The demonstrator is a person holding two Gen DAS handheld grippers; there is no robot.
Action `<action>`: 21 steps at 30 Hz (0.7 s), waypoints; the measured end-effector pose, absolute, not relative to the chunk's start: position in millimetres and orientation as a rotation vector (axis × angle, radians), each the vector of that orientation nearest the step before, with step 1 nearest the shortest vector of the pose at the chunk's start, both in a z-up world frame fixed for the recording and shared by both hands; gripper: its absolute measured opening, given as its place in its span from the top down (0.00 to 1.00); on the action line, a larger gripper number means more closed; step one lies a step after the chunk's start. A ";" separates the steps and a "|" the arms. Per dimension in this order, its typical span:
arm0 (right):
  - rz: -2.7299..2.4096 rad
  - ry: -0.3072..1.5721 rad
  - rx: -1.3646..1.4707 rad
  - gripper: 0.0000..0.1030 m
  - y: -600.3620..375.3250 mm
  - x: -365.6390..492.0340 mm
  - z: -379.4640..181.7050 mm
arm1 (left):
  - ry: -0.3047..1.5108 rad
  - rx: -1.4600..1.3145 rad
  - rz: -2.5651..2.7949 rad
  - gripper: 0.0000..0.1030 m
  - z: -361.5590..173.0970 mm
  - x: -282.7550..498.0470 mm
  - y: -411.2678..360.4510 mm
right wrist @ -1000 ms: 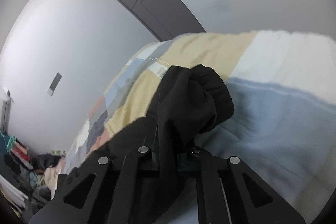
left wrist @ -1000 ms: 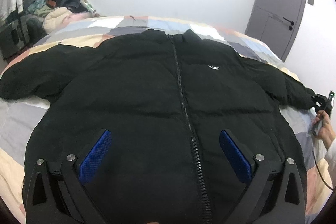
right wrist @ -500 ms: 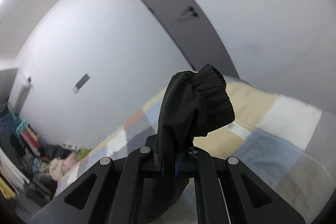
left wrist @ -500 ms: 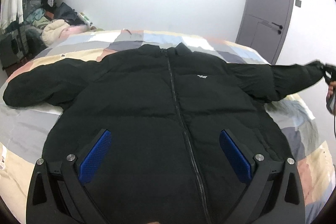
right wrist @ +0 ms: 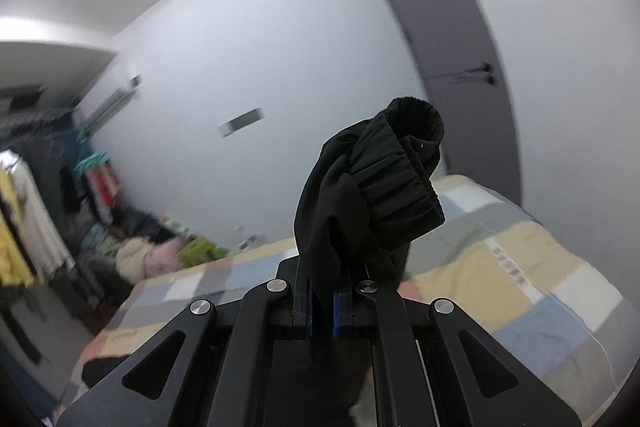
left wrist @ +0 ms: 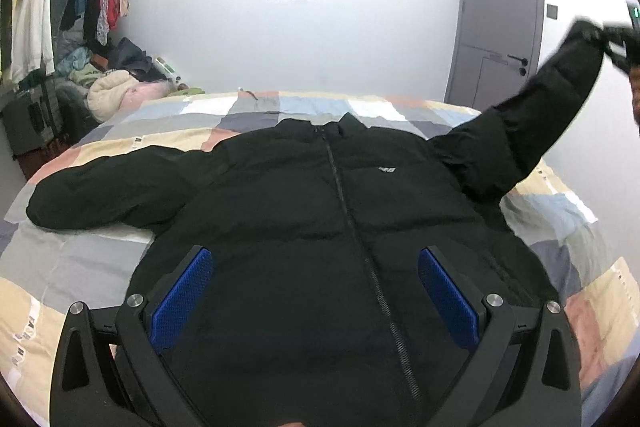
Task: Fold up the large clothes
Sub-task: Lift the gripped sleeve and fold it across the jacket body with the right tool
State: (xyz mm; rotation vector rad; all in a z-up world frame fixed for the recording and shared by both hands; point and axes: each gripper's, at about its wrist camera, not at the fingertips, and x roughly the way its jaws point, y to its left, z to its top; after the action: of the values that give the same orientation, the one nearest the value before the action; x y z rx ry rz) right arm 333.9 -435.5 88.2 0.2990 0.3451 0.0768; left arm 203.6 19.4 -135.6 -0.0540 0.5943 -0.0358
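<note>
Puffer jacket (left wrist: 320, 227), black and zipped shut, is lying face up on the patchwork bed (left wrist: 60, 267), filling the middle of the left wrist view, collar toward twelve o'clock and hem toward six. I am holding its right-hand sleeve (left wrist: 532, 131) up off the bed toward two o'clock, with the right gripper (right wrist: 322, 307) clamped fully shut on a thin pinch of fabric just behind the elastic cuff (right wrist: 400, 179). The left gripper (left wrist: 316, 291) is hovering over the lower front with its jaws spread wide and nothing between them, so nothing is pinning the body down.

That is what is worrying me. I am judging that carrying the sleeve across toward nine o'clock could drag the whole padded body with it, skewing the zipper (left wrist: 360, 247) line and bunching the shoulder. The pinch is small and the shell looks slippery, so the cuff could be slipping free mid-swing. Padding this bulky is also likely to spring back open once released. The other sleeve (left wrist: 108, 191) is lying flat toward nine o'clock, near the bed's edge, and could be sliding off if the body shifts.
</note>
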 end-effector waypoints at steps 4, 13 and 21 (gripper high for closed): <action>0.155 0.354 0.210 0.96 -372.8 344.3 93.9 | 0.600 -0.058 -0.055 0.00 -135.4 197.9 21.4; 0.362 0.441 0.100 0.95 -222.9 365.7 64.5 | 0.577 -0.045 -0.031 0.00 -137.1 198.2 36.9; 0.524 0.560 0.073 0.92 -113.4 379.4 -0.3 | 0.594 -0.038 0.032 0.00 -150.9 206.5 75.5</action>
State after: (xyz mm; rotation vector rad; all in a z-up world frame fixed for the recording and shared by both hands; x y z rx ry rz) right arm 379.4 -113.4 -0.3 0.0731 0.5601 0.5237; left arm 206.5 75.5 -150.9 -0.0380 0.5942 0.0317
